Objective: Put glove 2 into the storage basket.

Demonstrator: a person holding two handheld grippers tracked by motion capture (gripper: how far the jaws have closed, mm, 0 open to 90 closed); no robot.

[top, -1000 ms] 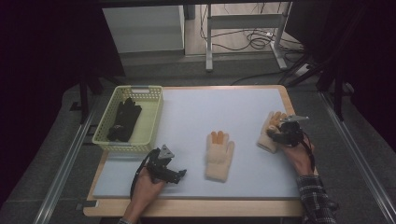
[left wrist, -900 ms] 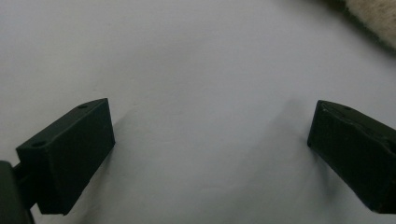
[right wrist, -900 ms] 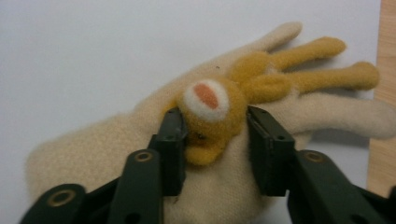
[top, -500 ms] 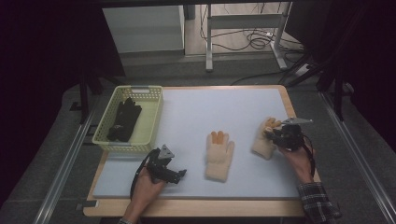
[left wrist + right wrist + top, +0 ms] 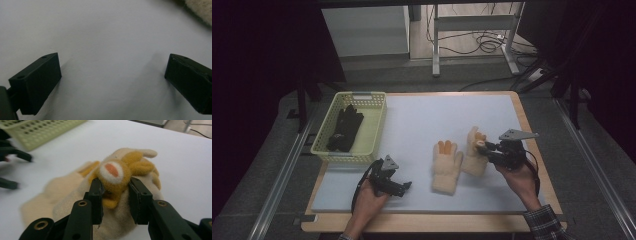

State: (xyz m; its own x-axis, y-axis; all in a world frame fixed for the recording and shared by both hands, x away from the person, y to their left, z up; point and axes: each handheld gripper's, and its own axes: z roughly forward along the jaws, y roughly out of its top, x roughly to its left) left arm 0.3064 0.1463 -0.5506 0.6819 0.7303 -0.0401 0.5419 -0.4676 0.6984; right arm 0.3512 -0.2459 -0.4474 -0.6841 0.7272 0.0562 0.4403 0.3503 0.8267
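Note:
Two cream knit gloves with orange fingertips are on the white mat. One glove (image 5: 446, 165) lies flat near the middle. My right gripper (image 5: 482, 148) is shut on the other glove (image 5: 473, 157), just right of the flat one. Its jaws have just been closing, and in the right gripper view (image 5: 115, 192) the pads pinch the glove's bunched orange fingers (image 5: 117, 170), with the flat glove (image 5: 57, 187) behind. My left gripper (image 5: 404, 186) rests at the front left of the mat, open, with bare mat between its jaws (image 5: 112, 82). A cream glove edge (image 5: 200, 10) shows far off.
A pale green basket (image 5: 379, 125) stands at the mat's back left with black gloves (image 5: 344, 127) inside; its mesh wall (image 5: 37, 130) shows in the right gripper view. The white mat (image 5: 437, 115) covers a wooden table top whose edge runs close to my right hand.
My right gripper closed on the right-hand glove, then carried it left and a little up, close beside the flat glove. The left gripper stayed put.

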